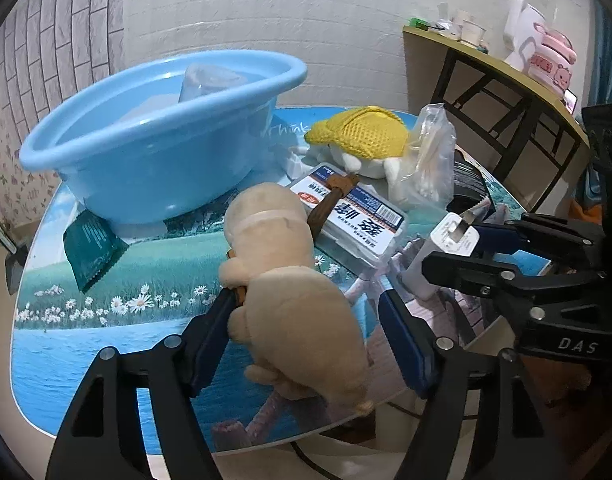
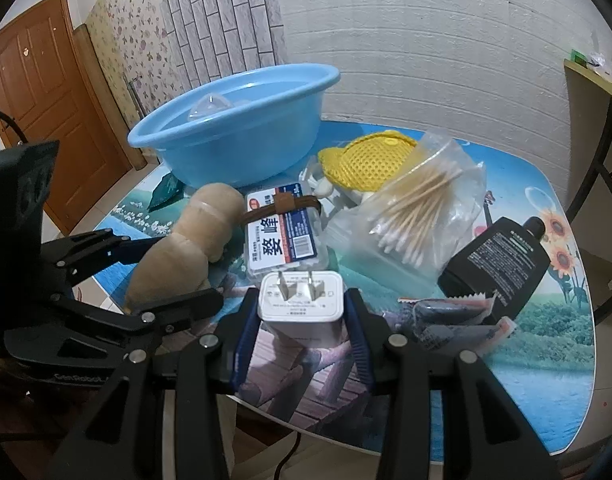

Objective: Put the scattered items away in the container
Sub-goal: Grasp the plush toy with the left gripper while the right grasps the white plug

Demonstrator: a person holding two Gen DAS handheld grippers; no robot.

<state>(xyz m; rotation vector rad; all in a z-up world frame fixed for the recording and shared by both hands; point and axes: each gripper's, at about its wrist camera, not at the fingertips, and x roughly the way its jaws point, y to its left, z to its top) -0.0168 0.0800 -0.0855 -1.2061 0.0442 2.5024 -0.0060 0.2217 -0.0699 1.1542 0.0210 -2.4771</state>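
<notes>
A round-rimmed basin (image 1: 154, 148) of smooth sky-blue plastic stands at eleven o'clock on the table (image 1: 106, 280), whose glossy top carries a printed meadow-and-lake scene. One clear, crinkled bag lies inside the basin.

One plush toy (image 1: 290, 280), beige and fuzzy with rounded limbs, lies between the fingers of the left gripper (image 1: 306, 320). The blue-padded jaws stand spread: the left pad touches the toy's side at nine o'clock, while the right pad stands clear of it at three o'clock. A brown strap runs from the toy across one flat, clear plastic box (image 1: 349, 216) with a blue-and-white printed label, just beyond the toy at one o'clock.

The right gripper (image 2: 302, 320) pinches one white charger (image 2: 302, 296), a smooth rounded block with two metal prongs pointing up; both ribbed blue pads press on its sides. The box lies directly at twelve o'clock from the charger.

Further back, at one o'clock from the box, sits one soft white toy (image 1: 365, 148) covered by a yellow knitted mesh. Beside it stands one transparent bag of cotton swabs (image 2: 409, 216) with wooden stems. One black bottle (image 2: 501, 260) lies flat at two o'clock from the right gripper, with some crinkled foil sachets (image 2: 453, 312) just before it. One dark green sachet (image 1: 90, 248) with a serrated edge pokes out from under the basin.
</notes>
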